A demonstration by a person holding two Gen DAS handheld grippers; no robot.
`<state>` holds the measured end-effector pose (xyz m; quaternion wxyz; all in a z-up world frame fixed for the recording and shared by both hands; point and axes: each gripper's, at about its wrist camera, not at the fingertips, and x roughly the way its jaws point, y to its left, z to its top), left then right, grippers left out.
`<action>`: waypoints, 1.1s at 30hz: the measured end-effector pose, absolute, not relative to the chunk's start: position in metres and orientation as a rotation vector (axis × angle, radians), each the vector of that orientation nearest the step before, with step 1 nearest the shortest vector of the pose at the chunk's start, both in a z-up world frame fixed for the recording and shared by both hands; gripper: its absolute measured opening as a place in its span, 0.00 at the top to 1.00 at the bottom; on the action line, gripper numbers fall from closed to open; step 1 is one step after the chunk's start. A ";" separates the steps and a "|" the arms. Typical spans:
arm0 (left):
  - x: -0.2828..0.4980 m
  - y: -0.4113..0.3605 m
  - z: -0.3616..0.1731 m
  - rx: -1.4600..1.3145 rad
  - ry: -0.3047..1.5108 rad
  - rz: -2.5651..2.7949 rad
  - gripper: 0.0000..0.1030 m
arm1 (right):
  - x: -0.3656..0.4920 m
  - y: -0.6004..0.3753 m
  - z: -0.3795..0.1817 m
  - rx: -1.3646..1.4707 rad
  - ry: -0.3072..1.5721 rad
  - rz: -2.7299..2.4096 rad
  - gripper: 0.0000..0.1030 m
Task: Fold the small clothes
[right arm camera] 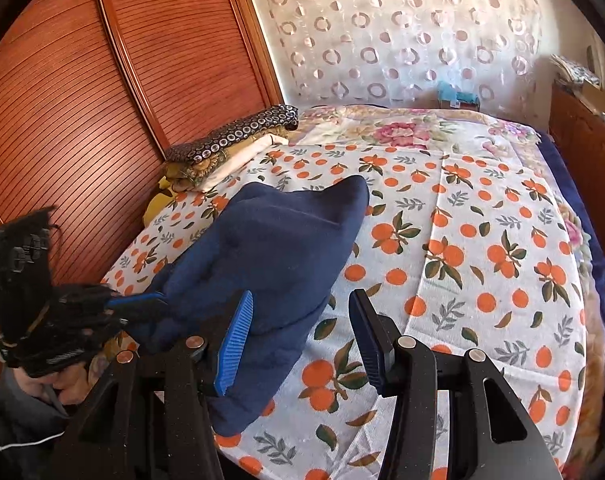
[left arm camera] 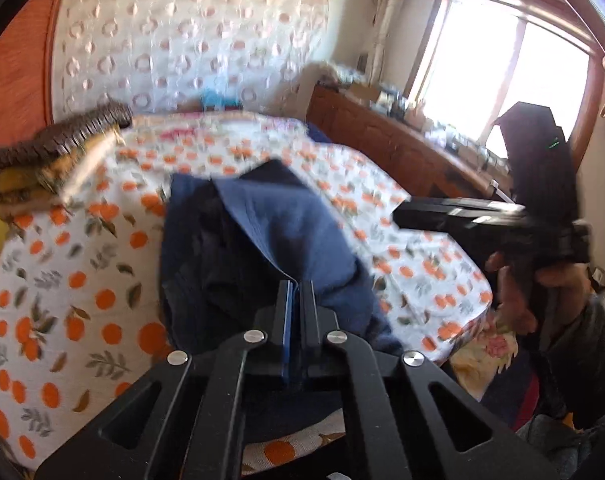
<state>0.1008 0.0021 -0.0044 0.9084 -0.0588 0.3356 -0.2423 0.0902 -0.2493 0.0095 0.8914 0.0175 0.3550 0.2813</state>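
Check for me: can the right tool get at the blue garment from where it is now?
Probably yes. The right tool is open and empty, the blue garment lies just past its left finger, and nothing sits between them on the bedspread.

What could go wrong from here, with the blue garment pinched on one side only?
1. The left hand-held gripper is shut on a thin edge of the navy garment; lifting could pull that edge free.
2. The right hand-held gripper is open and empty, so the cloth hangs bunched from one point and may fold crooked.
3. The folded stack sits near the garment on the orange-print sheet; a swung cloth might knock it.
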 end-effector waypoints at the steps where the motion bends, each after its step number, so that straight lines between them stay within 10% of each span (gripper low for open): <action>1: 0.097 0.008 0.001 -0.135 0.671 -0.491 0.97 | 0.093 -0.249 0.009 0.041 0.736 0.591 0.50; 24: 0.082 0.040 -0.017 -0.153 0.709 -0.440 0.97 | 0.263 -0.155 -0.007 -0.056 0.918 0.521 0.50; 27: 0.077 0.035 -0.013 -0.147 0.690 -0.452 0.97 | 0.261 -0.141 -0.002 -0.142 0.901 0.497 0.96; 33: 0.046 0.053 0.026 -0.196 0.571 -0.474 0.97 | 0.204 -0.151 0.062 -0.034 0.522 0.574 0.96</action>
